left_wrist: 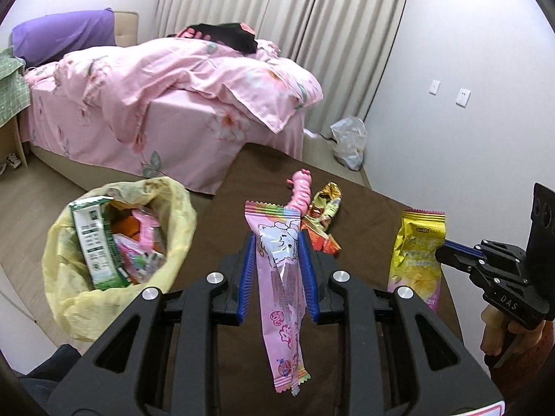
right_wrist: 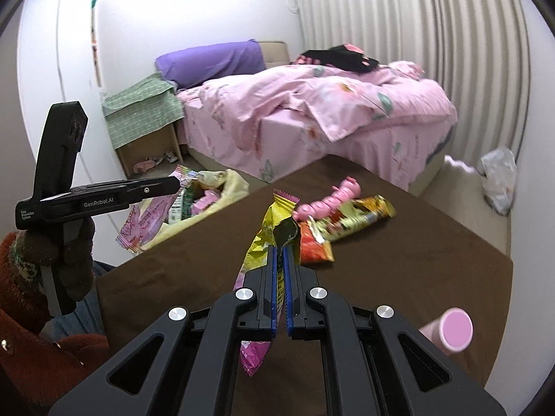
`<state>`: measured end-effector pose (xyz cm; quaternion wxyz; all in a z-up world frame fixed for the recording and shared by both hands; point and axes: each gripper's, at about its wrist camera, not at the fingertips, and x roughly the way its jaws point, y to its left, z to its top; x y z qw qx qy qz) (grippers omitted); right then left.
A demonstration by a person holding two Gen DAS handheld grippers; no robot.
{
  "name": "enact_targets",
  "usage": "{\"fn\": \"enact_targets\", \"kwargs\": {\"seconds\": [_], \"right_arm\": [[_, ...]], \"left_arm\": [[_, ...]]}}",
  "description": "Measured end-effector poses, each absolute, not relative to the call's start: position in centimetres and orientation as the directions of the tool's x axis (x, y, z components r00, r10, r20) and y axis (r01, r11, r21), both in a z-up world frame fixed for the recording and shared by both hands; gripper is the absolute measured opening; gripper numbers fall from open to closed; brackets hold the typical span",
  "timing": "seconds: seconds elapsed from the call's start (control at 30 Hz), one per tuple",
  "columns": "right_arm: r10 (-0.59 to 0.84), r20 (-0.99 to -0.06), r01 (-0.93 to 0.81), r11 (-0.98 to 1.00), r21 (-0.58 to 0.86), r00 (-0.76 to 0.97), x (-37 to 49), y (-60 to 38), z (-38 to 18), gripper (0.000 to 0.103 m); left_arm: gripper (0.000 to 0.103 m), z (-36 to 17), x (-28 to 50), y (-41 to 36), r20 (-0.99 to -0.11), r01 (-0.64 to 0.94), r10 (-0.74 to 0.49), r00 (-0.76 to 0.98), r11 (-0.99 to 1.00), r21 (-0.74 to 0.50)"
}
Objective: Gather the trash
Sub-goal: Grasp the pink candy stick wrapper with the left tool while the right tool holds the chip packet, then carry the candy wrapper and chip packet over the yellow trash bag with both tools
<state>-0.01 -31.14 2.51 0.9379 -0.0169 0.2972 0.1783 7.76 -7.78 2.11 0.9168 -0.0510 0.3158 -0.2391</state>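
My left gripper [left_wrist: 277, 242] is shut on a long pink snack wrapper [left_wrist: 279, 277], which hangs down between the blue pads above the brown table [left_wrist: 364, 215]. To its left stands a yellow trash bag [left_wrist: 66, 277], open and holding several wrappers. My right gripper [right_wrist: 280, 253] is shut on a yellow chip bag [right_wrist: 263, 239] lifted off the table; in the left wrist view that chip bag [left_wrist: 416, 253] hangs at the right. A yellow-and-red wrapper [right_wrist: 350, 222] and an orange wrapper [right_wrist: 312, 246] lie on the table.
A pink toy caterpillar [right_wrist: 326, 204] lies beside the wrappers. A pink cylinder [right_wrist: 451, 329] is at the table's near right. A bed with pink bedding [left_wrist: 173, 97] stands behind the table, and a white plastic bag [left_wrist: 350, 142] is on the floor by the curtain.
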Motion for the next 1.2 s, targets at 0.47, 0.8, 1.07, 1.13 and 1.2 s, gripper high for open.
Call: {"fn": "enact_targets", "kwargs": {"seconds": [0.47, 0.8, 1.07, 1.13, 1.2], "right_arm": [[0.396, -0.584, -0.456, 0.889, 0.048, 0.709, 4.0, -24.3, 3.3, 0.006], [0.454, -0.593, -0.530, 0.846, 0.054, 0.665, 9.1, -18.8, 3.0, 0.006], [0.498, -0.589, -0.574, 0.816, 0.071, 0.636, 15.2, -13.7, 2.5, 0.006], [0.499, -0.592, -0.574, 0.815, 0.074, 0.633, 16.6, -12.7, 2.1, 0.006], [0.500, -0.597, -0.573, 0.815, 0.081, 0.627, 18.0, -11.8, 1.4, 0.006]], "left_arm": [[0.024, 1.3, 8.6, -1.2, -0.543, 0.308, -0.417, 0.729, 0.908, -0.284], [0.024, 0.2, 11.5, 3.2, -0.560, 0.231, -0.355, 0.748, 0.932, -0.281], [0.024, 0.0, 14.9, 9.2, -0.532, 0.127, -0.292, 0.795, 0.937, -0.325], [0.024, -0.6, 15.7, 10.4, -0.529, 0.109, -0.286, 0.799, 0.934, -0.340], [0.024, -1.1, 16.3, 11.1, -0.526, 0.099, -0.286, 0.801, 0.930, -0.355]]}}
